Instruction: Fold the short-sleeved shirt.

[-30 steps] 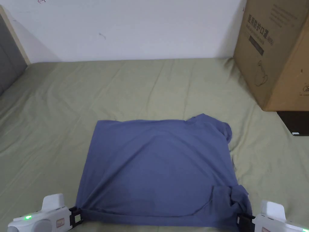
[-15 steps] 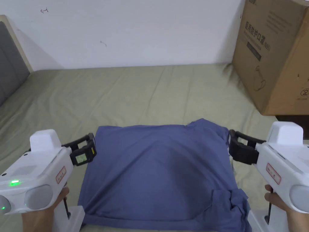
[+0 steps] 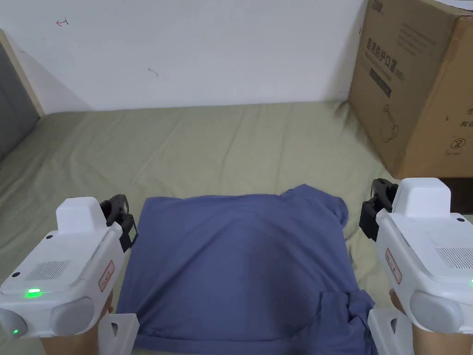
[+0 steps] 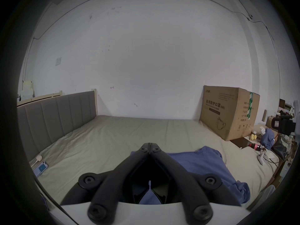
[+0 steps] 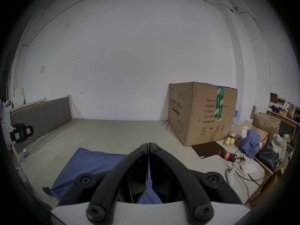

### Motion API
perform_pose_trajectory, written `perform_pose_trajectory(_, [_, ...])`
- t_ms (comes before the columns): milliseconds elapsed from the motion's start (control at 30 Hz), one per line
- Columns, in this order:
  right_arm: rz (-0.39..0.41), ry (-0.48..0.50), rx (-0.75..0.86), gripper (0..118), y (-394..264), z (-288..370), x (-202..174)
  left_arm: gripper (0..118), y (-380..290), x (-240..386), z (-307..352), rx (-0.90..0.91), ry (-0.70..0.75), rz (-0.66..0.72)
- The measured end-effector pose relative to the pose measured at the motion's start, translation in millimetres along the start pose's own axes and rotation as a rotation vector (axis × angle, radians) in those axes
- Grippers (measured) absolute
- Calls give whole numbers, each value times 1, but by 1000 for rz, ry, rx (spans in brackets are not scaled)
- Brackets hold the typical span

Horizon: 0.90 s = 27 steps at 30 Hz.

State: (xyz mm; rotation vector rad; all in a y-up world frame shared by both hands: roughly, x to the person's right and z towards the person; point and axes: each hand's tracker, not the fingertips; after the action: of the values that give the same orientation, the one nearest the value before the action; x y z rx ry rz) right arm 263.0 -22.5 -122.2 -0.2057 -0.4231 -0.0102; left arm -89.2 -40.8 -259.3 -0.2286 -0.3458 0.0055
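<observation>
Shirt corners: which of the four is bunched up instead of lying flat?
The near right corner of the blue shirt, in front of the right gripper. Its fabric is rumpled into a lump; the other three corners lie flat on the bed sheet.

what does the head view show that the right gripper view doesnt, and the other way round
Head view: both white gripper bodies from above, the left hand-held gripper and right hand-held gripper raised at either side of the blue shirt, whose whole outline shows, with a bunched sleeve at its near right corner.

Right gripper view: that gripper's own jaws closed together on nothing, a grey headboard, and clutter past the bed's right edge, including a black bag.

Both: the shirt, the green bedsheet, the cardboard box, the white wall.
</observation>
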Motion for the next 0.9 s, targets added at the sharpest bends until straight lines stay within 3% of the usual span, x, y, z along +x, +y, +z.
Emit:
perform_pose_trajectory(400, [-13, 7, -67, 1, -15, -4, 6, 0, -87, -57, -35, -510, 47, 48])
perform_pose_trajectory(467, [-13, 8, -80, 1, -18, -6, 6, 24, -105, -67, -38, -577, 69, 74])
perform_pose_trajectory(500, [-10, 7, -85, 1, -19, -6, 6, 47, -112, -71, -40, -609, 77, 87])
perform_pose_trajectory(533, [-7, 7, -91, 1, -21, -6, 5, 78, -120, -76, -43, -659, 82, 103])
perform_pose_trajectory(567, [-5, 9, -96, 1, -22, -7, 5, 96, -126, -79, -44, -684, 86, 114])
perform_pose_trajectory(600, [-4, 12, -102, 1, -24, -7, 5, 103, -132, -80, -43, -692, 96, 133])
perform_pose_trajectory(833, [-8, 20, -144, 1, -33, -12, 3, 101, -165, -87, -44, -749, 155, 79])
perform_pose_trajectory(900, [-6, 22, -153, 1, -35, -13, 3, 90, -173, -89, -44, -766, 150, 67])
